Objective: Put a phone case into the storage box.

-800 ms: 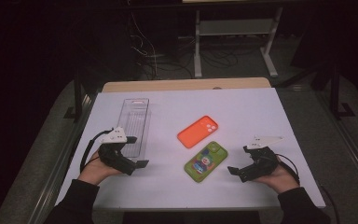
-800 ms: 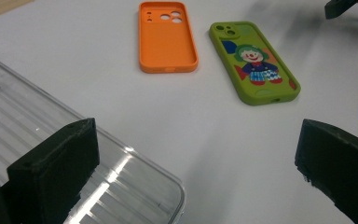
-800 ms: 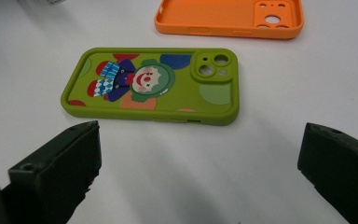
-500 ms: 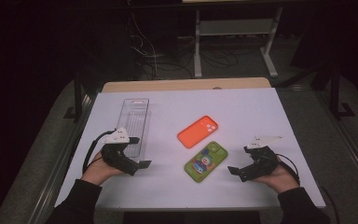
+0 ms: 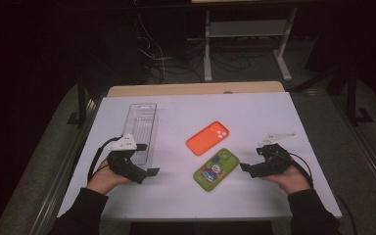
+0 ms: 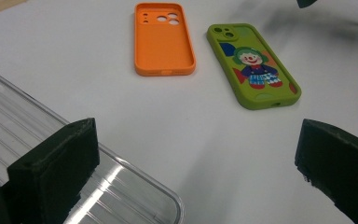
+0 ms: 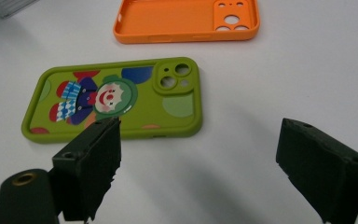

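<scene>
Two phone cases lie mid-table. The orange case (image 5: 207, 138) (image 6: 163, 39) (image 7: 186, 18) lies inside-up. Just nearer me is a green case (image 5: 217, 169) (image 6: 254, 65) (image 7: 116, 98) with a clown picture, back up. A clear plastic tray (image 5: 141, 129) (image 6: 37, 140) lies at the left. My left gripper (image 5: 147, 158) (image 6: 196, 177) is open and holds nothing, one jaw over the tray's near end. Right of the green case, my right gripper (image 5: 252, 159) (image 7: 205, 172) is open, its jaws apart over bare table beside the case's edge.
The white tabletop (image 5: 254, 112) ends in a wooden strip (image 5: 196, 89) at the far side. Beyond it in the dark stand a metal stand (image 5: 245, 34) and loose cables (image 5: 171, 58). Each gripper trails a black cable.
</scene>
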Motion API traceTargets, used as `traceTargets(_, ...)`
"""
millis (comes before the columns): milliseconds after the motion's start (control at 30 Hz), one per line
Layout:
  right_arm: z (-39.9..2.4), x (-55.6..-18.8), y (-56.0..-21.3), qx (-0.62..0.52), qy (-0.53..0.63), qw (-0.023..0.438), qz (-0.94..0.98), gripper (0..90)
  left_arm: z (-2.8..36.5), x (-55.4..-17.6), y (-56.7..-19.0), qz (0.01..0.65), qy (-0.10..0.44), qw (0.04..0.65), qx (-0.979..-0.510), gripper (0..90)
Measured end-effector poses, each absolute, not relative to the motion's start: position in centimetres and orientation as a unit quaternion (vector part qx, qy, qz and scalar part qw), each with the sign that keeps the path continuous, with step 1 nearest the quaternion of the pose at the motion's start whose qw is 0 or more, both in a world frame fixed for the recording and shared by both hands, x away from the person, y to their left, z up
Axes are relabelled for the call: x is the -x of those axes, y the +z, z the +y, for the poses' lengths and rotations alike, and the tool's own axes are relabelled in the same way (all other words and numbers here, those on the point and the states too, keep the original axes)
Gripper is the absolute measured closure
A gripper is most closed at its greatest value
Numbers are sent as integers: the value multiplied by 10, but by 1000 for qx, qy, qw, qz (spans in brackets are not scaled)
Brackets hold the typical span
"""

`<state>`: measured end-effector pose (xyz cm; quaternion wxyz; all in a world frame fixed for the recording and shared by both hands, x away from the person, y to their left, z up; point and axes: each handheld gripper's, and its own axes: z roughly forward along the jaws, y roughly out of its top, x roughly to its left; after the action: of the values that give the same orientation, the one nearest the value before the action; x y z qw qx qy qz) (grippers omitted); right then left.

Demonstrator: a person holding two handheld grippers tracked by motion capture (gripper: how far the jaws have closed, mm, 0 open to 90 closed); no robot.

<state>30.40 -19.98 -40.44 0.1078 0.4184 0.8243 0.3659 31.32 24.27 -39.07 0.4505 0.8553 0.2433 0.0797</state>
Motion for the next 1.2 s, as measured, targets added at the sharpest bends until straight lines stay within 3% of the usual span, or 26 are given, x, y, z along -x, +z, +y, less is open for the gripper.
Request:
traceTargets(167, -197, -312, -401, -434, 351, 106, 823, 194, 243, -314, -390, 244, 79, 452, -854, 0)
traceTargets(367, -188, -327, -397, -450, 332, 106, 822, 349, 243, -313, -391, 250, 79, 452, -852, 0)
traceTargets(433, -184, -336, -396, -445, 329, 103, 827, 444, 244, -314, -390, 249, 82, 453, -852, 0)
traceTargets(633, -177, -350, -395, -442, 317, 98, 833, 602, 243, -314, -390, 249, 84, 458, -849, 0)
traceTargets(667, -174, -358, -396, -440, 314, 98, 835, 666, 244, -314, -389, 247, 85, 457, -850, 0)
traceTargets(833, -168, -375, -397, -443, 314, 91, 835, 819, 246, -313, -388, 252, 81, 461, -847, 0)
traceTargets(967, -164, -387, -399, -444, 311, 91, 835, 876, 247, -313, -388, 251, 83, 462, -847, 0)
traceTargets(1200, -159, -406, -411, -455, 292, 82, 837, 881, 246, -314, -388, 252, 83, 462, -846, 0)
